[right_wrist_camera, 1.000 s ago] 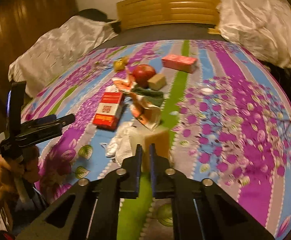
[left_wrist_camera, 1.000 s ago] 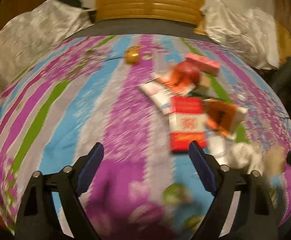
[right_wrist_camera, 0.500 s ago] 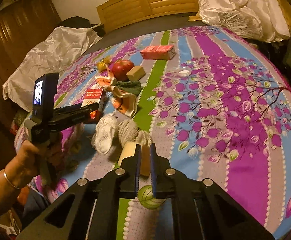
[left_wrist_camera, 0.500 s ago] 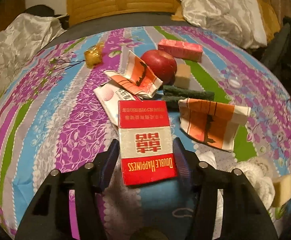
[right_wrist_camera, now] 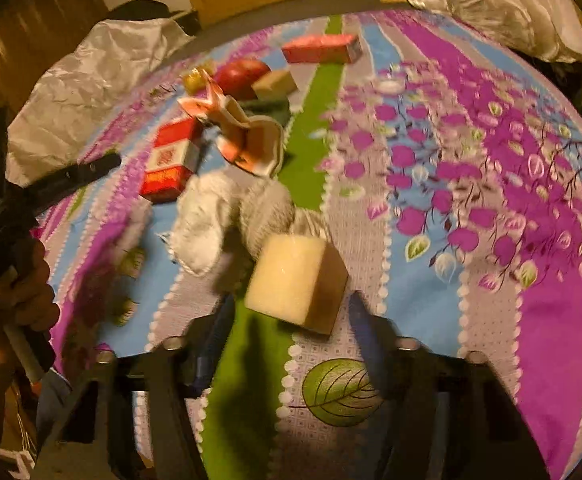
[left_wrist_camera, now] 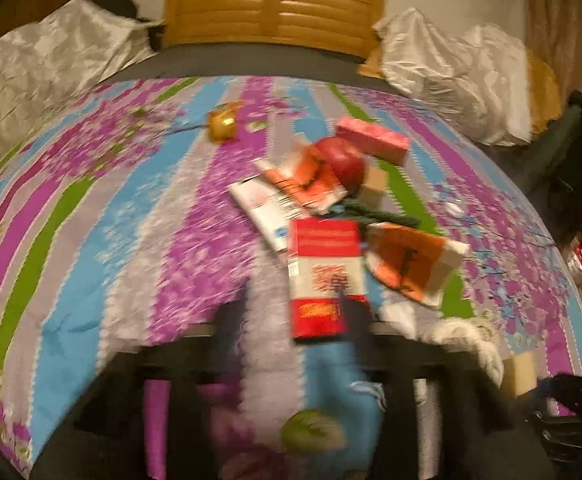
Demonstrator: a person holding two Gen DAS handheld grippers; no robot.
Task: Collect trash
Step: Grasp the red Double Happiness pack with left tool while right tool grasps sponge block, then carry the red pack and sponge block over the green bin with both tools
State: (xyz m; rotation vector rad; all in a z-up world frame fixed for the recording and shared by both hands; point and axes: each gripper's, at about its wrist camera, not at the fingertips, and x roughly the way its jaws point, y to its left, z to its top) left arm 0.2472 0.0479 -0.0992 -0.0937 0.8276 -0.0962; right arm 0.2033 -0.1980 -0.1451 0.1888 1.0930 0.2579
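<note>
In the blurred left wrist view, the left gripper [left_wrist_camera: 295, 312] is spreading its fingers apart, gripping nothing, with the red cigarette pack [left_wrist_camera: 325, 276] lying on the striped bedspread [left_wrist_camera: 91, 220] just beside the right finger. In the right wrist view, the right gripper [right_wrist_camera: 291, 332] is gaping wide around the pale foam block [right_wrist_camera: 295, 280], not touching it; crumpled tissues [right_wrist_camera: 203, 220] are lying behind.

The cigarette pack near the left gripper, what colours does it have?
The cigarette pack is red with a white middle band; it shows best in the left wrist view.
</note>
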